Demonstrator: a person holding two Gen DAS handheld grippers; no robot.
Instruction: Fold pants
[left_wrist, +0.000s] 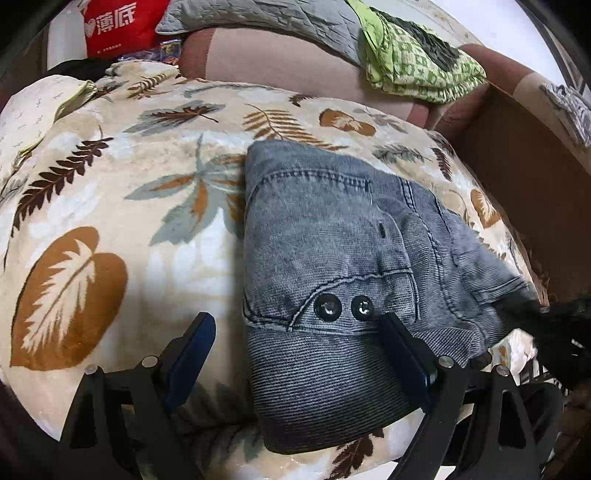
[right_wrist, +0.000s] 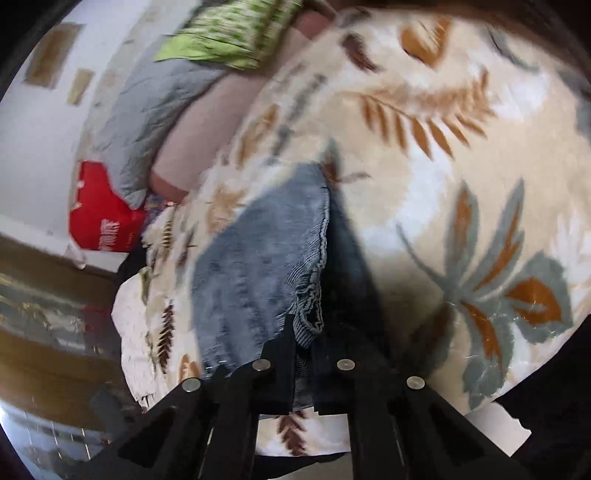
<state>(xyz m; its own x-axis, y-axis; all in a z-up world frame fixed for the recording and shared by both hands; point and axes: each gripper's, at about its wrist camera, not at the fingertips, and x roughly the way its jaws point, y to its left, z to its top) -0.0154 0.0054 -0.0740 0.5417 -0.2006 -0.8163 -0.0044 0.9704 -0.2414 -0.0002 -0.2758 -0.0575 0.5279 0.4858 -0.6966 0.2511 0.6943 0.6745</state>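
Note:
The grey-blue denim pants (left_wrist: 332, 266) lie folded into a compact bundle on a leaf-print blanket (left_wrist: 110, 206), two black buttons facing me. My left gripper (left_wrist: 295, 332) is open and hovers over the bundle's near-left edge, its right finger above the denim, its left finger above the blanket. In the blurred right wrist view my right gripper (right_wrist: 306, 343) is shut on the edge of the pants (right_wrist: 258, 266) at their hem. The right gripper also shows in the left wrist view (left_wrist: 554, 310) as a dark shape at the bundle's right corner.
A green patterned cloth (left_wrist: 417, 59) and a grey quilt (left_wrist: 258, 18) lie on the pink-brown sofa back behind the blanket. A red bag (left_wrist: 118, 26) stands at the far left. A brown board (left_wrist: 524, 192) borders the blanket on the right. A wooden floor (right_wrist: 44, 332) lies below.

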